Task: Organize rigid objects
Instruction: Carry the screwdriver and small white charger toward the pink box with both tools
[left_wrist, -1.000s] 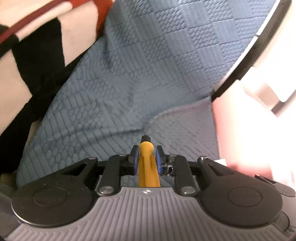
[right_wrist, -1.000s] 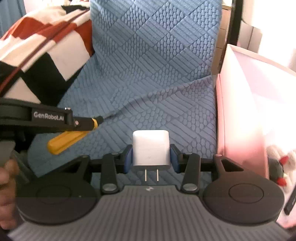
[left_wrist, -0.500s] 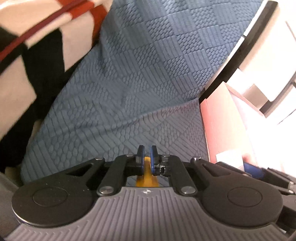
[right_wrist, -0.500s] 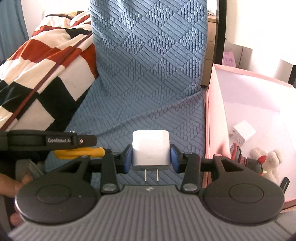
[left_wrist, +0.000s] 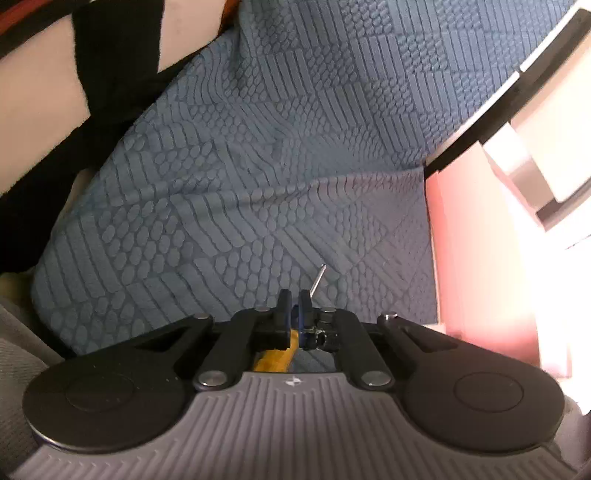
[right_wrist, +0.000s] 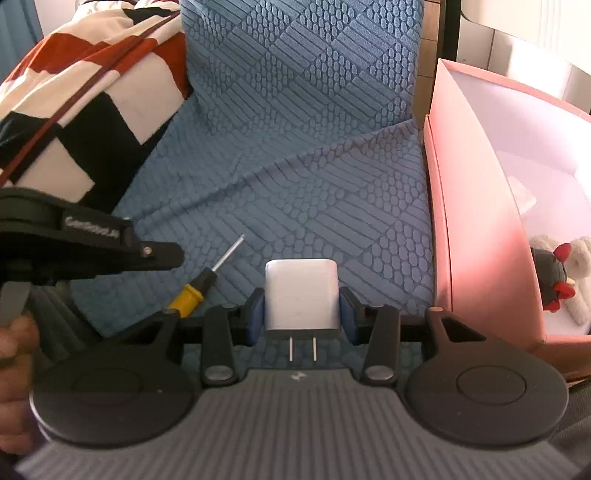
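The right gripper (right_wrist: 302, 317) clasped a white charger (right_wrist: 301, 295) bound for the pink box (right_wrist: 476, 236), while the left gripper (left_wrist: 294, 308), clenched empty, sat over the dropped screwdriver (right_wrist: 192, 291), which needed regrasping.

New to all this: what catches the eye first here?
A white charger plug sits clamped in the right gripper, prongs toward the camera. Left of it a yellow-handled screwdriver lies on the blue quilted cover; a pink box stands at the right.
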